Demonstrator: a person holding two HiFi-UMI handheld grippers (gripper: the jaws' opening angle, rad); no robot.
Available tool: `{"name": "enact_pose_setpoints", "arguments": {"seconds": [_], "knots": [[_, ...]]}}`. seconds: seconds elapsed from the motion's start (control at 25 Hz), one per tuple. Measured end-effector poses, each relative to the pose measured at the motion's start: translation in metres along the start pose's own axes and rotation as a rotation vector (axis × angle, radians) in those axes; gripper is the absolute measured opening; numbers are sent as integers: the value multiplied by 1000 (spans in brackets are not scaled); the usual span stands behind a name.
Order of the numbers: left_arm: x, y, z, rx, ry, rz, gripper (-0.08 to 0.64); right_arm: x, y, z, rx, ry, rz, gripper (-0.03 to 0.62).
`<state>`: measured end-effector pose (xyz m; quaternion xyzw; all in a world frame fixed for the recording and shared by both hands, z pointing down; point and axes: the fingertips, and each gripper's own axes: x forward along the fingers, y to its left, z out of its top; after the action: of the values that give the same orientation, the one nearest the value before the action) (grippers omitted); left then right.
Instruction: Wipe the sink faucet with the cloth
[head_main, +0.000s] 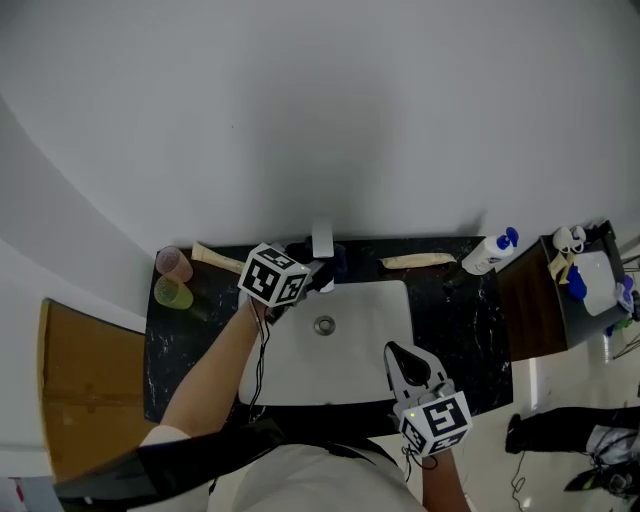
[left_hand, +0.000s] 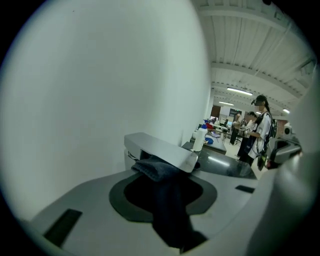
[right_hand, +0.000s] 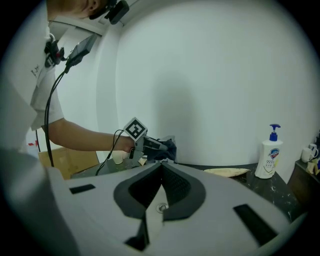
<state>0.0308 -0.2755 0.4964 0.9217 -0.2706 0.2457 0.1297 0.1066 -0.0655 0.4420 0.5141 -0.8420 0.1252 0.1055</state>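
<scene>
Head view: your left gripper (head_main: 316, 270) is at the faucet (head_main: 322, 241), which stands at 12 o'clock on the sink (head_main: 372, 305) rim. The dark cloth (head_main: 337, 262) is bunched against the faucet's 5 o'clock side. Your right gripper (head_main: 398, 356) hangs over the sink's 5 o'clock edge, well apart from the work. Leave it there, out of the way.

Left gripper view: the jaws are clamped on the cloth (left_hand: 169, 197), and its folded top edge sits tucked under the flat faucet (left_hand: 162, 151). I judge that only a small pad of fabric meets the metal. Drag it along the underside toward the tip at 4 o'clock, then roll your wrist to bring the cloth over the top face and sides. Press lightly, because the loose tail hanging below the jaws could pull free if it snags on a corner.

Right gripper view: the jaws are pressed together with nothing between them. The left gripper (right_hand: 152, 145) shows at 11 o'clock with the cloth (right_hand: 169, 148) at the faucet. The bottle (right_hand: 270, 154) at 3 o'clock stands well apart, so a sweep should not reach it
</scene>
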Motion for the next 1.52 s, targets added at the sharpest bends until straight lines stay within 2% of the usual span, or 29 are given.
{"name": "enact_pose_setpoints", "arguments": {"seconds": [0.16,0.4,0.56,0.64,0.8,0.96,1.24,1.52], "knots": [[-4,-4,-1,-13,-27,22,115,2,1,-2,6,-1,7,2],[-28,-45,-24,29,-28,-36,115,5,7,-3,7,-5,29,2],[-25,-41,-24,21,-19,-34,115,9,8,-2,0,0,37,2],[-17,-28,-18,2,-10,-1,115,9,8,-1,0,0,34,2],[-5,5,-3,-42,2,124,115,5,7,-6,8,2,21,2],[-11,4,-5,-89,-26,226,115,2,7,-8,13,10,14,2],[-30,-23,-23,-135,-81,281,115,6,9,-4,7,3,19,2],[-9,5,-7,-195,-70,364,115,6,8,-5,6,8,16,2]]}}
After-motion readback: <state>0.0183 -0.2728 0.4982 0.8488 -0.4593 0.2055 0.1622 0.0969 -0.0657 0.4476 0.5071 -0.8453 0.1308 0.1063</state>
